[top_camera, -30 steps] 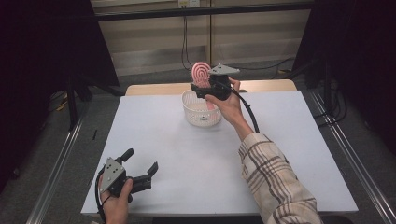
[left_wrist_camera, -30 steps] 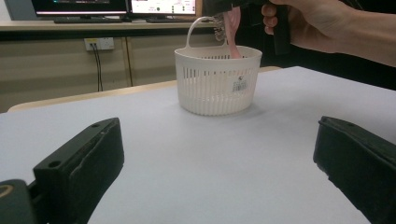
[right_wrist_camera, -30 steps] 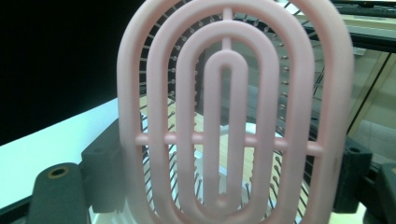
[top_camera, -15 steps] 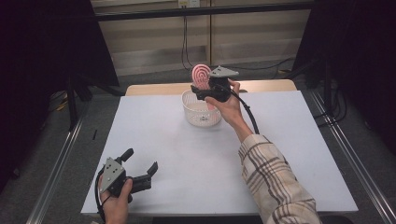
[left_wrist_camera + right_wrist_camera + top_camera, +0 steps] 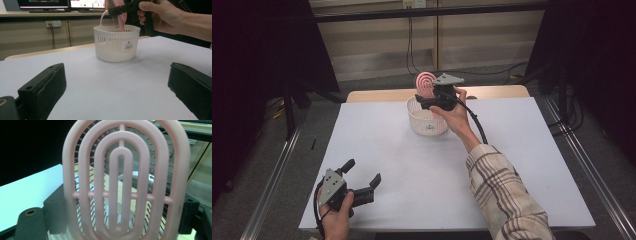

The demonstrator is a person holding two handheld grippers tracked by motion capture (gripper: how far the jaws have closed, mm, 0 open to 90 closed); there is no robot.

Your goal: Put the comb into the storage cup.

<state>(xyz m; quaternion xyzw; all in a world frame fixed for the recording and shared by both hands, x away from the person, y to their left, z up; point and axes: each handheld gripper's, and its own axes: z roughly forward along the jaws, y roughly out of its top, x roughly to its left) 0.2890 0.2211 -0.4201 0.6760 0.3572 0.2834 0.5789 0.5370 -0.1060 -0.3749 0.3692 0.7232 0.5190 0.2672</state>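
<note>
Nothing much is shifting since the earlier frames: we are still keeping the pink hairbrush [image 5: 425,83] upright over the white basket [image 5: 428,123]. Nearest us, well short of the basket, our left gripper [image 5: 364,183] is resting at the near left of the white table [image 5: 522,165], jaws spread apart and grasping nothing. Beyond, our right gripper [image 5: 426,99] is clamping the brush just above the basket's far rim. Our left gripper view is showing the brush's lower end dipping inside the basket [image 5: 117,43]; our right gripper view is revealing the brush's [image 5: 122,180] oval vented ribs and bristles.
</note>
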